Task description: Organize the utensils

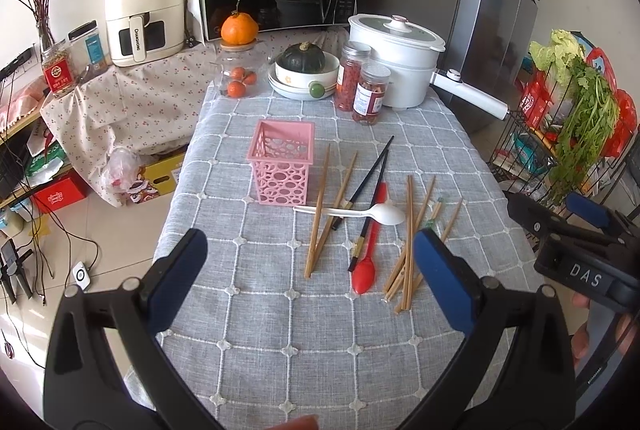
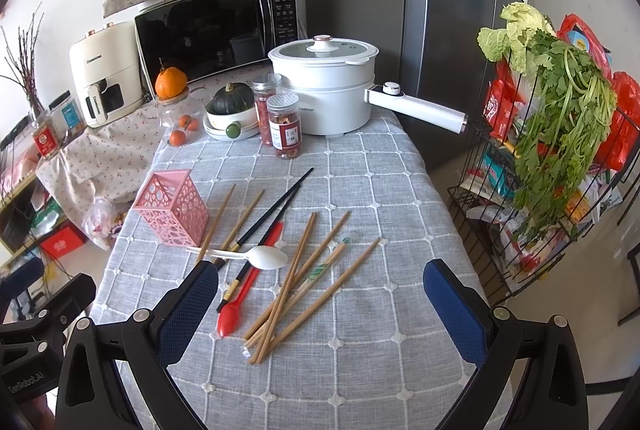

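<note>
While nothing has yet gone into the pink holder [image 1: 283, 166], all utensils lie loose on the counter [image 1: 280, 330] to its right: a white spoon [image 1: 352, 214] lying across two bamboo chopsticks [image 1: 320, 210] and the black chopsticks [image 1: 366, 186], a red spoon [image 1: 370, 250] beside these, and a crossed heap of bamboo chopsticks [image 2: 296, 282] further right. Holder stands upright, apart from the pile, opening up. Left claw [image 1: 308, 270] released, jaws wide, hovering above the cloth, holding nothing; right claw [image 2: 320, 294] likewise released and empty over the heap. Judgement: start with the white spoon, since it sits on top; pinch the handle mid-length, lift clear before swinging. Thin sticks on soft cloth may roll or drag neighbours, so take one per grasp, close squarely across it, and drop end-first into the holder.
</note>
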The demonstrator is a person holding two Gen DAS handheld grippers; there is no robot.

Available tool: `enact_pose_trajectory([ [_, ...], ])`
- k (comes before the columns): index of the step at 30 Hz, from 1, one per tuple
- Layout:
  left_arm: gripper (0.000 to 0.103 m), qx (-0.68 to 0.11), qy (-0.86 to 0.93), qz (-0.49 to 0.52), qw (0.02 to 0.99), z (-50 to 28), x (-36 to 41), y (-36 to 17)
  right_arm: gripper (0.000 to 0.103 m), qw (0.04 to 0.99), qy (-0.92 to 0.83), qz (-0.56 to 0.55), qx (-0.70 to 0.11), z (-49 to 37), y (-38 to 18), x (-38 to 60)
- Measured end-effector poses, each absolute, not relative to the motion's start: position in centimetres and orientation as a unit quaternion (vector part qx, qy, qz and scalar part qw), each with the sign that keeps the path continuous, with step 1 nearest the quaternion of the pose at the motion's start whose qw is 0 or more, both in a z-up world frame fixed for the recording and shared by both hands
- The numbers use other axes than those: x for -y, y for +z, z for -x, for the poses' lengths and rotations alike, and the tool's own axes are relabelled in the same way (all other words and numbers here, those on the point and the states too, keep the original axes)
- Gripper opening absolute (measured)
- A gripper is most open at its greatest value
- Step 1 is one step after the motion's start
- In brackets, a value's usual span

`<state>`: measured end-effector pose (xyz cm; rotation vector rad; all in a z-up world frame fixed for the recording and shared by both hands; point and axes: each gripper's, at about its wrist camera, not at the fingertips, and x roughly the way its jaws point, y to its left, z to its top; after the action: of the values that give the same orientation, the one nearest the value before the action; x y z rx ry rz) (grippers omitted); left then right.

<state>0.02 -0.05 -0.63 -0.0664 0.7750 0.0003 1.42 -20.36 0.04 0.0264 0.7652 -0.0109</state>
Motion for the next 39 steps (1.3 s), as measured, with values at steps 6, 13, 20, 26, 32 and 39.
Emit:
enact_pose_trajectory([
  [6, 0.102, -0.378, -0.001, 0.032, 0.925, 0.07, 0.25, -0.82, 0.103, 0.927, -0.005, -0.014, -0.374, -1.43, 0.02, 20.35],
  [13, 0.102, -0.379, -0.004, 0.031, 0.925, 0.13, 0.39, -0.94, 0.103, 0.927, -0.005, -0.013, -0.374, -1.43, 0.01, 20.36],
  [20, 0.102, -0.377, -0.006, 0.037, 0.925, 0.11, 0.38, -0.92, 0.103, 0.927, -0.005, -0.013, -0.375, -1.45, 0.03, 20.37],
  [26, 0.102, -0.377, -0.006, 0.037, 0.925, 0.14, 0.41, -0.96, 0.103, 0.927, -0.005, -0.014, -0.375, -1.47, 0.03, 20.36],
  [32, 0.102, -0.377, -0.005, 0.037, 0.925, 0.12, 0.35, -0.94, 0.103, 0.926, -0.003, -0.015, -0.377, -1.35, -0.38, 20.01],
  [39, 0.102, -0.382, -0.010, 0.043, 0.923, 0.04, 0.30, -1.10, 0.103, 0.926, -0.003, -0.015, -0.377, -1.43, -0.27, 20.16],
])
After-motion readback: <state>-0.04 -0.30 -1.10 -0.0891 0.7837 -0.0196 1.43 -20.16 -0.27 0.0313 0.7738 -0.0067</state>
